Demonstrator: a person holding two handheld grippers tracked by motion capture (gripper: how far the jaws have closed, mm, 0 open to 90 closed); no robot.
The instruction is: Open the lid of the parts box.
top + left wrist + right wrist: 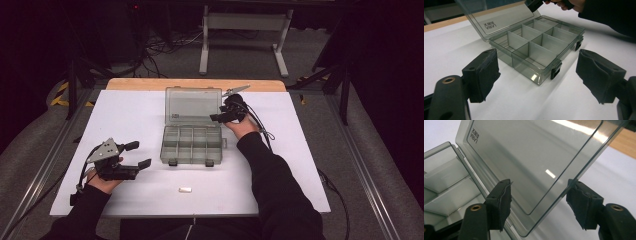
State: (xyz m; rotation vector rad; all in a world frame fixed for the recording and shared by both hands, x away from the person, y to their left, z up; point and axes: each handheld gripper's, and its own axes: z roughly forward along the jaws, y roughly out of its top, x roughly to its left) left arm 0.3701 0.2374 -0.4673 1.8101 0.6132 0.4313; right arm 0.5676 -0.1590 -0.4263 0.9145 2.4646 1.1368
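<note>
Two tools stand wide apart, right tool astride the box's light, stiff, slippery lid, best gripped at its edge.

The raised lid blocks passage over the organizer box from behind (its compartments lie open from above). The white surface left of it is wide open; a small white piece lies near the front edge.

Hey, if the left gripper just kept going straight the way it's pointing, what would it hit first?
Most likely the near front corner of the open compartment box, by its latch; bare table lies between.
</note>
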